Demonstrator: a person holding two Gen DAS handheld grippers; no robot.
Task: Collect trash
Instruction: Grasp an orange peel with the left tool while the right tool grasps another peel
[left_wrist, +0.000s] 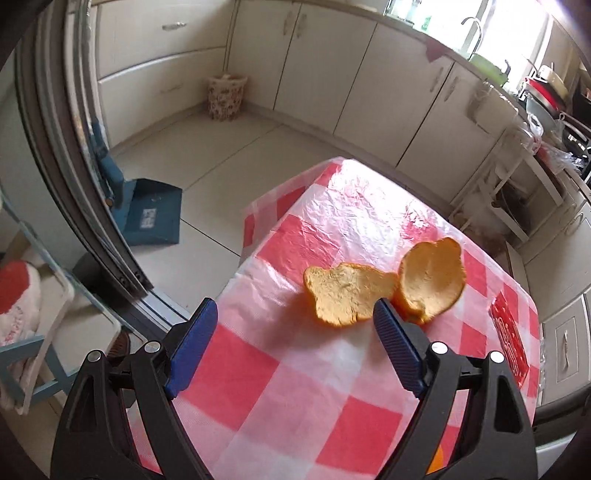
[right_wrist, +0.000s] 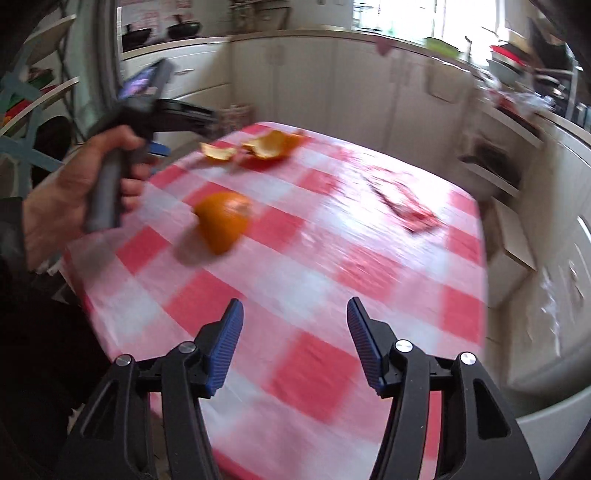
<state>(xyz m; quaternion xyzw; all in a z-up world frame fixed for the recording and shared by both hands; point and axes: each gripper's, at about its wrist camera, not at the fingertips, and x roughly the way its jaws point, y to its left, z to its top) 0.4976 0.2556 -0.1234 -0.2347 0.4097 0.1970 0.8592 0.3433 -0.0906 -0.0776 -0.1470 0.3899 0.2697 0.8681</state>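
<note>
Orange peel (left_wrist: 384, 284) lies in two cupped pieces near the far left corner of the desk (left_wrist: 258, 369), which is covered by a red-and-white checked cloth. A third piece, a rounded half shell of peel (right_wrist: 223, 219), sits nearer the middle, and a red wrapper (right_wrist: 406, 206) lies flat toward the right side. Nothing has been picked up yet, so the step in hand is judged to be the approach to the first piece of trash.

The left gripper (left_wrist: 291, 317) is held just short of the two peel pieces, its jaws spread wide and empty. The right gripper (right_wrist: 293, 321) is poised over the near part of the cloth, its jaws parted about halfway with nothing between them.

For the next move, the left jaws would need to be lowered around the nearer peel and closed gently, since it is thin and curled. A flowered bin (left_wrist: 226, 96) stands on the floor by the cupboards, a likely place for the trash.
</note>
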